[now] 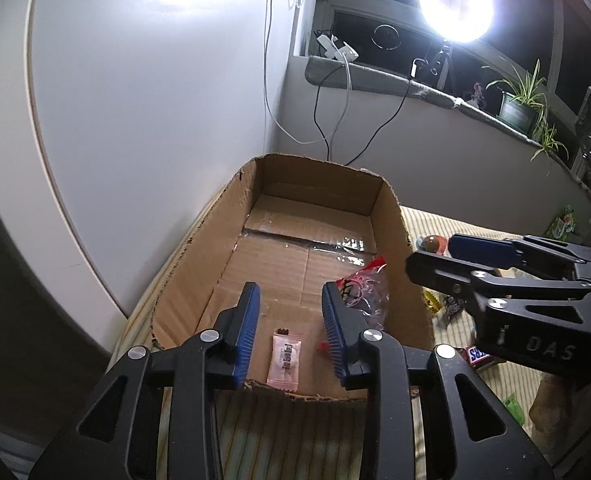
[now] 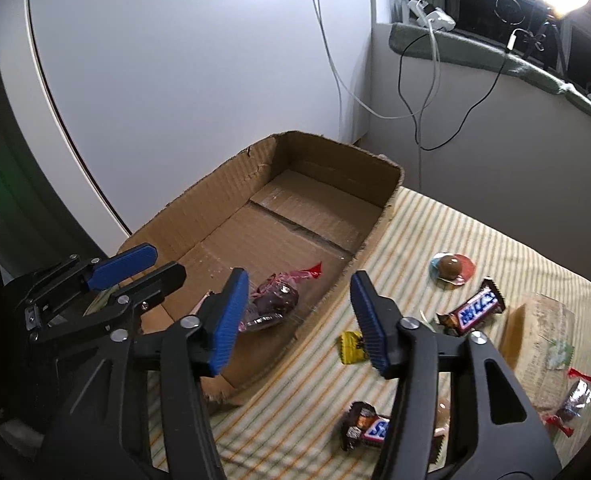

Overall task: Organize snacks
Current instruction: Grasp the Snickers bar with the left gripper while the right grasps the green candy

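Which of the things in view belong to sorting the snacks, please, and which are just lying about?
For the job:
cardboard box
pink sachet and red-wrapped sweet, both inside it
two chocolate bars
yellow sweet
round chocolate

Lying about:
lamp
potted plant
cables
striped cloth

My surface is a striped cloth (image 2: 435, 220). Cardboard box (image 2: 199, 196) sits along its left edge. Loose on the cloth to the right: chocolate ball (image 2: 451, 266), two Snickers bars (image 2: 475, 308) (image 2: 365, 426), yellow candy (image 2: 351, 346), clear packet (image 2: 543, 332), red-ended candy (image 2: 575, 400).
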